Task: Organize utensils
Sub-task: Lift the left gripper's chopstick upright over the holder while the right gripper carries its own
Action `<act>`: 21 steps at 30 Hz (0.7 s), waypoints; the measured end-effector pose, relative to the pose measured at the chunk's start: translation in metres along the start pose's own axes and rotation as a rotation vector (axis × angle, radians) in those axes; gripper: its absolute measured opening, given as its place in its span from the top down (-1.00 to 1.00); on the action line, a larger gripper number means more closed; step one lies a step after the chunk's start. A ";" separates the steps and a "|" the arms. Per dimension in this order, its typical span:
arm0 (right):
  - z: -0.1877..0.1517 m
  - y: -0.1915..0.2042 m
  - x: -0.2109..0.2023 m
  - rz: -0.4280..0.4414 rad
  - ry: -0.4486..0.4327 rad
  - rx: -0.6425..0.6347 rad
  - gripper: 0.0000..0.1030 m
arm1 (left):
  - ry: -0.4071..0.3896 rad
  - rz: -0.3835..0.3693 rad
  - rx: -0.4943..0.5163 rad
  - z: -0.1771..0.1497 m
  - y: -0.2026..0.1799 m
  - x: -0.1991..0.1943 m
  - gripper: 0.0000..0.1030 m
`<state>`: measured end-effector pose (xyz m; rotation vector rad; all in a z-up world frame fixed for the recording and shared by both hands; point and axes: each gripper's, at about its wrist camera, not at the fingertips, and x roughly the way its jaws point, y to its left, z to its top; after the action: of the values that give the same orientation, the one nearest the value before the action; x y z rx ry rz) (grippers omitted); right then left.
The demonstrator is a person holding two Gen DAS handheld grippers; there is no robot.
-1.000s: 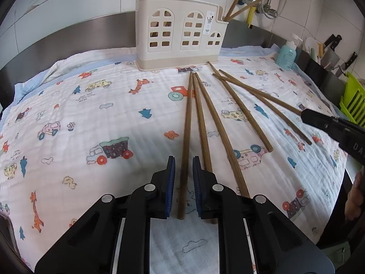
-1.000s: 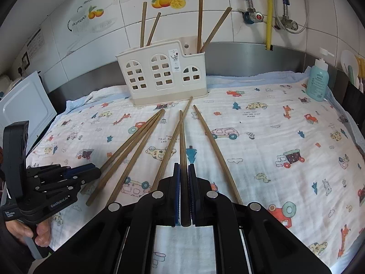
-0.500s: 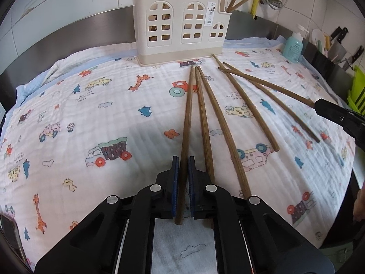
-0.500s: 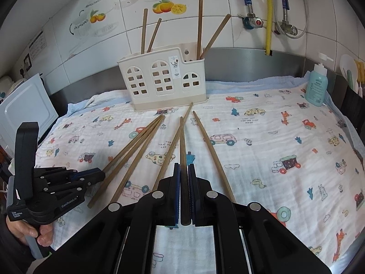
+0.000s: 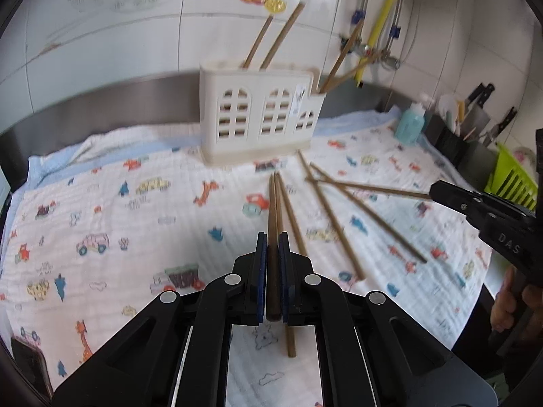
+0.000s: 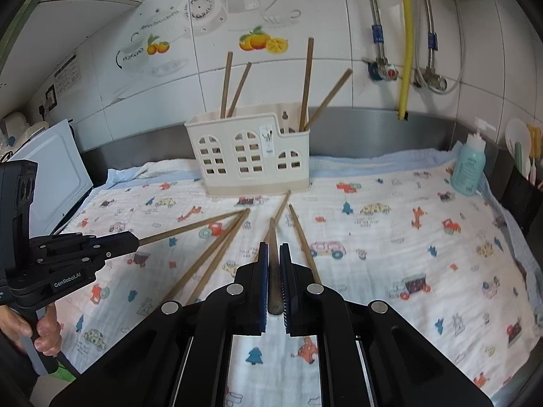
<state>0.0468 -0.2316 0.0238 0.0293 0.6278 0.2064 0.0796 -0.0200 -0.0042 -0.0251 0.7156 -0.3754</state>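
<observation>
Wooden chopstick (image 5: 272, 224) sits pinched between the left gripper (image 5: 272, 251) pads, pointing ahead toward the cream holder (image 5: 259, 118). Right gripper (image 6: 274, 261) likewise clamps another chopstick (image 6: 272, 247), with loose chopsticks (image 6: 217, 254) on the cloth (image 6: 407, 237) just left of it.

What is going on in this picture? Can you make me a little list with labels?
Place: kitchen counter covered by a cartoon-print cloth
Holder: cream utensil holder standing at the back of the cloth, four chopsticks upright inside
Left tongs: shut on one chopstick
Right tongs: shut on another chopstick
Loose chopsticks: four lying on the cloth
Nearby: teal soap bottle at the cloth's right edge
Left to do: all six chopsticks outside the holder go in
</observation>
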 end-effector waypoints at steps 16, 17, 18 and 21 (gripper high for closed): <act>0.063 0.003 -0.004 0.080 -0.063 -0.053 0.87 | -0.119 -0.007 0.055 0.039 -0.003 -0.022 0.90; 0.068 0.003 -0.004 0.088 -0.065 -0.056 0.87 | -0.122 -0.003 0.061 0.041 -0.003 -0.023 0.90; 0.072 0.003 -0.004 0.096 -0.065 -0.058 0.88 | -0.124 0.001 0.070 0.046 -0.003 -0.024 0.90; 0.090 0.002 -0.005 0.112 -0.074 -0.072 0.88 | -0.134 0.008 0.087 0.058 -0.002 -0.026 0.90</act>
<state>0.0947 -0.2275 0.0996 0.0023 0.5453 0.3347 0.0983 -0.0193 0.0570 0.0342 0.5669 -0.3931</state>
